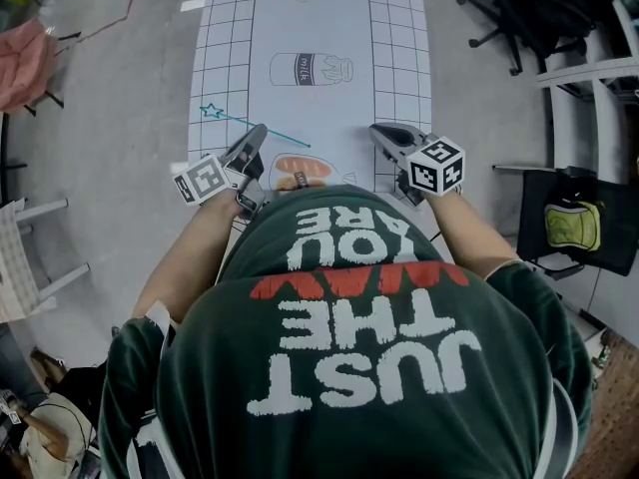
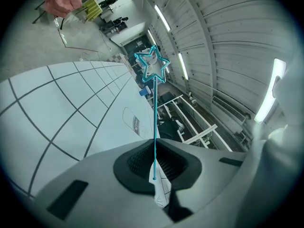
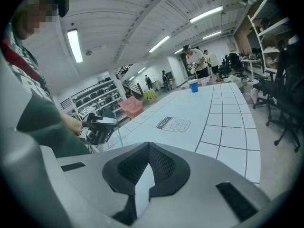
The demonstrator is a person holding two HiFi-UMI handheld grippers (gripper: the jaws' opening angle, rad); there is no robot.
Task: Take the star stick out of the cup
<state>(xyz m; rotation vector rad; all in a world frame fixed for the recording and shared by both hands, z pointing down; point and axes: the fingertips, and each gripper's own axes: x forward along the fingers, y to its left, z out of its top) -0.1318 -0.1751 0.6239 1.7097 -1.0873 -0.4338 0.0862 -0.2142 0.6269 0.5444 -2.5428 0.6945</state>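
Note:
The star stick [image 1: 243,124] is a thin teal rod with an outlined star [image 1: 210,111] at its far-left end. It lies low over the white table [image 1: 399,68]. My left gripper [image 1: 259,134] is shut on the rod. In the left gripper view the stick [image 2: 154,118] runs from between the pads up to the star [image 2: 152,66]. My right gripper [image 1: 381,131] hovers over the table's right side, shut, with nothing in it; its pads [image 3: 164,163] meet at the tips. A small blue cup [image 3: 193,86] stands at the table's far end.
The table mat has a grid border and printed pictures of a milk bottle [image 1: 311,69] and bread [image 1: 302,168]. Black office chairs [image 1: 529,8] and a chair with a yellow-green bag [image 1: 572,225] stand right. A pink cloth [image 1: 22,60] lies at the left. People [image 3: 195,60] stand far off.

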